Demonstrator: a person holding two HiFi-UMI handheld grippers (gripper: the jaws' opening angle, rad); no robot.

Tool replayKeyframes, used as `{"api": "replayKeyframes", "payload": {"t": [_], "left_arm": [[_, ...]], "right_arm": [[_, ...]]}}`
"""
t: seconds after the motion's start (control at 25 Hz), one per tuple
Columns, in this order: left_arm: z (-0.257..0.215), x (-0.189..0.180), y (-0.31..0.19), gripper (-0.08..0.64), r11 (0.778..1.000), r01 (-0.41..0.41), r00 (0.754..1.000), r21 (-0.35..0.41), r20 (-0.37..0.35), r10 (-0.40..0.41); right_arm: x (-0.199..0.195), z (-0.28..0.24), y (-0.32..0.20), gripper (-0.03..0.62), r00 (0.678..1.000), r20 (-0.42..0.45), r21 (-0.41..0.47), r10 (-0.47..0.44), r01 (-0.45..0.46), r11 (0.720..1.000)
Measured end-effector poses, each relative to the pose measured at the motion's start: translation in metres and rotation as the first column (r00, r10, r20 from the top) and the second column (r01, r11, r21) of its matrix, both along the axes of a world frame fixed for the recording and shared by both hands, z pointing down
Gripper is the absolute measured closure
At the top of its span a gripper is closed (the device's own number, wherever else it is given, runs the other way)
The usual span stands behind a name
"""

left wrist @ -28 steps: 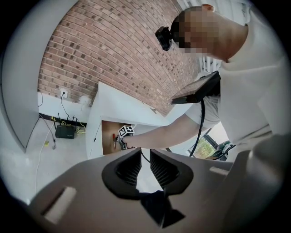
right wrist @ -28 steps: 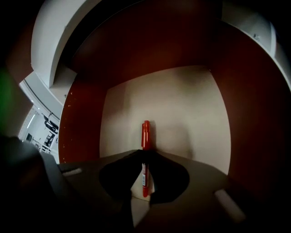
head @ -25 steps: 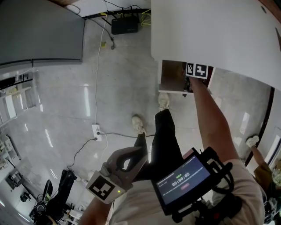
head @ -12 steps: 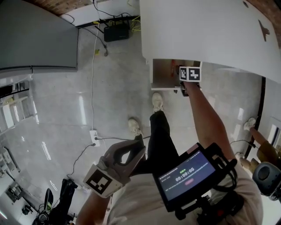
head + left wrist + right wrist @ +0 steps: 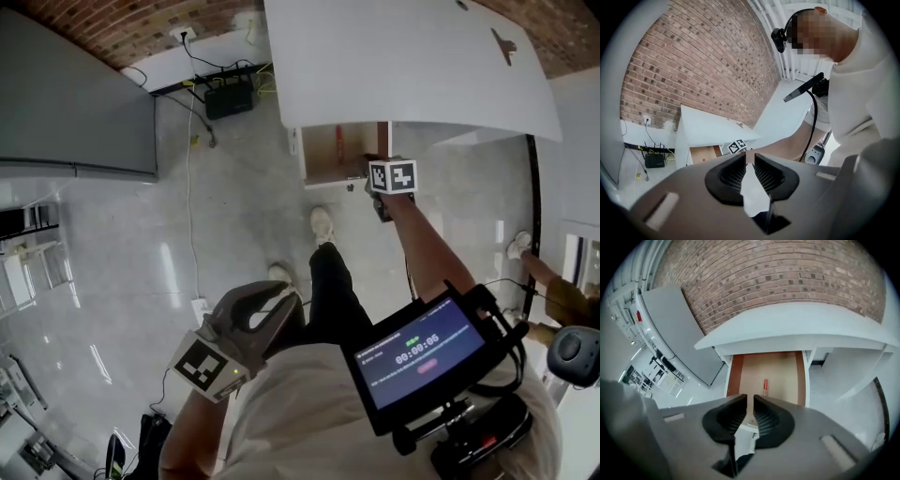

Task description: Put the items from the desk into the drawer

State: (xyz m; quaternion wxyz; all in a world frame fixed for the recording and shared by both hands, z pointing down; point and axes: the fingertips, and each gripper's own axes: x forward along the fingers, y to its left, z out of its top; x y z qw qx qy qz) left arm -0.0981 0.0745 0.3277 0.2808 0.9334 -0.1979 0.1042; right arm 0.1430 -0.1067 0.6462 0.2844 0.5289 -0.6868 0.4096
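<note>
The white desk (image 5: 403,66) has its wooden drawer (image 5: 333,150) pulled out below its front edge. In the right gripper view the drawer (image 5: 776,371) holds a small red pen (image 5: 765,385). My right gripper (image 5: 378,181) is at the drawer's front right corner. Its jaws (image 5: 750,401) stand almost together over the white drawer front. A small dark item (image 5: 503,45) lies on the desk top. My left gripper (image 5: 281,302) hangs low by my body, away from the desk. It (image 5: 750,161) is shut with nothing between its pads.
A black router (image 5: 230,97) and cables lie on the floor by the brick wall. A power strip (image 5: 200,307) sits on the tiles. A grey cabinet (image 5: 66,112) stands at the left. A screen (image 5: 419,354) hangs on my chest. Another person's arm (image 5: 553,300) shows at the right edge.
The view has swung so desk and drawer sit further left and higher. The right gripper stays at the drawer front. The left gripper has barely moved.
</note>
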Motion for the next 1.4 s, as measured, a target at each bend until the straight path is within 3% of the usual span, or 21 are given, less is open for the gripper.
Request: {"api": "replayKeyframes", "payload": {"t": [0.36, 0.56, 0.76, 1.08, 1.4], "left_arm": [[-0.027, -0.02, 0.032, 0.504, 0.993, -0.069, 0.997, 0.099, 0.022, 0.067], [-0.023, -0.037, 0.049, 0.557, 0.996, -0.059, 0.998, 0.062, 0.035, 0.057], [-0.021, -0.05, 0.057, 0.557, 0.997, -0.052, 0.998, 0.051, 0.048, 0.049], [-0.04, -0.065, 0.094, 0.557, 0.995, -0.059, 0.997, 0.084, 0.063, 0.054], [-0.039, -0.065, 0.081, 0.557, 0.99, -0.097, 0.993, 0.098, 0.075, 0.09]], "right_arm": [[-0.038, -0.101, 0.079, 0.589, 0.996, -0.014, 0.128, -0.087, 0.088, 0.988], [-0.072, -0.152, 0.13, 0.589, 0.994, 0.057, 0.196, -0.098, 0.085, 0.977], [-0.1, -0.201, 0.169, 0.591, 0.989, 0.078, 0.259, -0.128, 0.104, 0.96], [-0.141, -0.296, 0.231, 0.591, 0.976, 0.028, 0.404, -0.217, 0.187, 0.895], [-0.168, -0.33, 0.233, 0.591, 0.961, -0.047, 0.482, -0.274, 0.262, 0.836]]}}
